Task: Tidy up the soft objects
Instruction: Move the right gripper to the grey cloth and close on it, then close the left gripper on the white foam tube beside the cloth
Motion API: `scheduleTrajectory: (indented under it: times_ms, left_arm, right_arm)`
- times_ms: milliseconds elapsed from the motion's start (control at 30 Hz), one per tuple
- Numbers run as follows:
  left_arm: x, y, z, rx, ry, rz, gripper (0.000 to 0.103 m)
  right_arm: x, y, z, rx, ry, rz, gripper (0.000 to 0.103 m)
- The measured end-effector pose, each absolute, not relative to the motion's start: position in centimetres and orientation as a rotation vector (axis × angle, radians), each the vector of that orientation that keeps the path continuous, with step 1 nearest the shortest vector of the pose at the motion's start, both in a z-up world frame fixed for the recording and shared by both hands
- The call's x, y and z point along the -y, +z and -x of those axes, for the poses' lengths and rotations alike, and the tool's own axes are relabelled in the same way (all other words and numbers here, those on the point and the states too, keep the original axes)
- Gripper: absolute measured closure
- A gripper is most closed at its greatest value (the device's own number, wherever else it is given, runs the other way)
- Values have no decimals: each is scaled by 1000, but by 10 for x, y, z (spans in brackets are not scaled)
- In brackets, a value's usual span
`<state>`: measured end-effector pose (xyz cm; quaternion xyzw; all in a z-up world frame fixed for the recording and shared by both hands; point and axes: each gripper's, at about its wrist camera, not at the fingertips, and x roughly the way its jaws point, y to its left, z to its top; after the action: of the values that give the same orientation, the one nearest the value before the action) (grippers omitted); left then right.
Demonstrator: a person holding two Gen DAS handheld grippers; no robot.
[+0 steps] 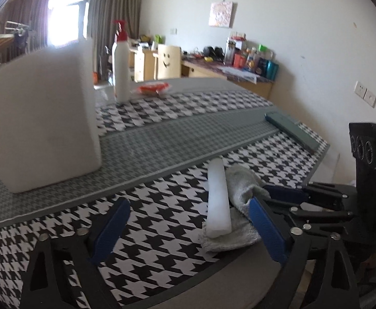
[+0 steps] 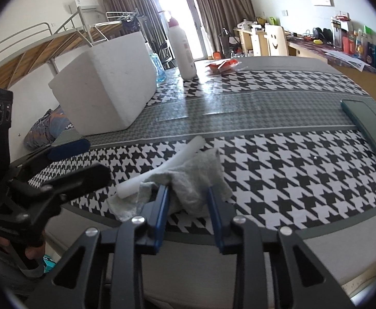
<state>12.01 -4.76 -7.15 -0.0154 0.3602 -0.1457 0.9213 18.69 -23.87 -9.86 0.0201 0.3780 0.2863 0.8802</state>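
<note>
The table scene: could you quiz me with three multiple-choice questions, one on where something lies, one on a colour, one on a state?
1. The white foam tube lies:
A. partly on the grey cloth
B. inside the foam box
C. beside the bottle

2. The bottle's cap is:
A. blue
B. red
C. green

3. The right gripper is:
A. wide open over bare table
B. out of view
C. pinching the cloth

Answers: 1 A, its near end rests on the cloth; 2 B, red top shows; 3 C, cloth bunches between its pads.

Two close wrist views, shared tabletop [image 1: 162,139]
</note>
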Motion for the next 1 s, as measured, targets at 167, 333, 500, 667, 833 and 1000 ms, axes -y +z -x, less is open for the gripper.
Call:
scheduleTrajectory:
  times_ms: [167,333,500,667,833,1000]
  left_arm:
    - [56,-79,-123,-782,-338,14,28]
    - [67,-85,-126,-809,-364,-9,38]
    - [72,-89,-131,-840,-366,-24,51]
    - [78,-92,-135,-855,-384,-30,65]
    - [81,-92,-136,-856,-397,-26,77]
    - [80,-90,-136,-847,-402,-12,82]
  right_arm:
    - [241,-101,-188,-794,584,-48,68]
    - [241,-100,-189,-794,590,-54,68]
    - [243,-101,-188,-791,596,-65,68]
    - [245,-101,-188,-788,600,-77,68]
    - [246,-101,-188,-786,599,-84,68]
    - [247,-101,-188,-783,600,-82,68]
